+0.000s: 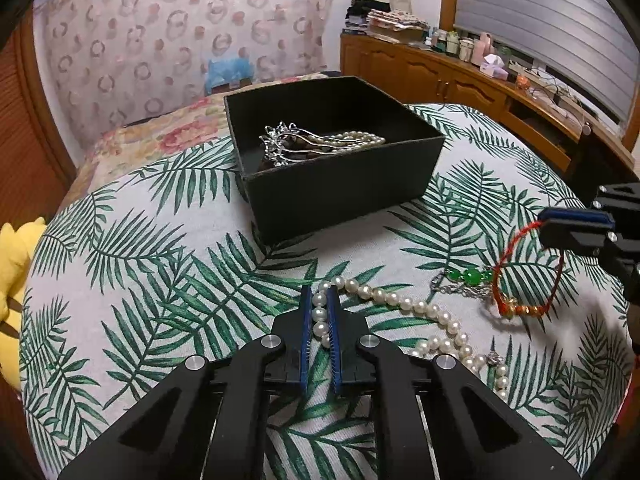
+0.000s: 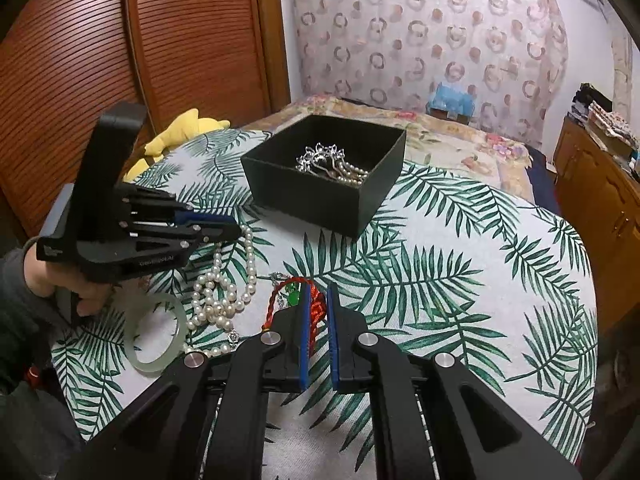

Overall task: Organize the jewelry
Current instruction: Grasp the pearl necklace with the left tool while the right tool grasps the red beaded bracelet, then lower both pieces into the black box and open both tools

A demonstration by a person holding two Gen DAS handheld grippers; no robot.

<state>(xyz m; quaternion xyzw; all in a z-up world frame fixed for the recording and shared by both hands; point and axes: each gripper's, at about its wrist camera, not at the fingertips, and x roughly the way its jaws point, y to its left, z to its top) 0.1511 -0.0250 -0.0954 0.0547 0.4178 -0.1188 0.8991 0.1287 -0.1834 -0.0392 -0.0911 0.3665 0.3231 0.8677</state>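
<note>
On the leaf-print cloth, my left gripper (image 1: 320,296) is shut on a strand of the white pearl necklace (image 1: 404,304), whose rest trails to the right. My right gripper (image 2: 318,292) is shut on the red cord bracelet (image 2: 316,308), lifting it slightly off the cloth. A green-bead bracelet with a silver chain (image 1: 468,276) lies under the red loop (image 1: 516,292). A pale green bangle (image 2: 160,336) lies beside the pearl pile (image 2: 224,300). The black box (image 1: 344,200) behind holds a silver hair comb (image 1: 288,140) and pearls.
A yellow plush toy (image 2: 180,132) lies at the cloth's left edge. A slatted wooden door (image 2: 120,60) is on the left. A cluttered wooden cabinet (image 1: 460,76) runs along the right. A floral bedspread (image 2: 460,140) lies behind the box. A person's hand (image 2: 80,296) holds the left gripper.
</note>
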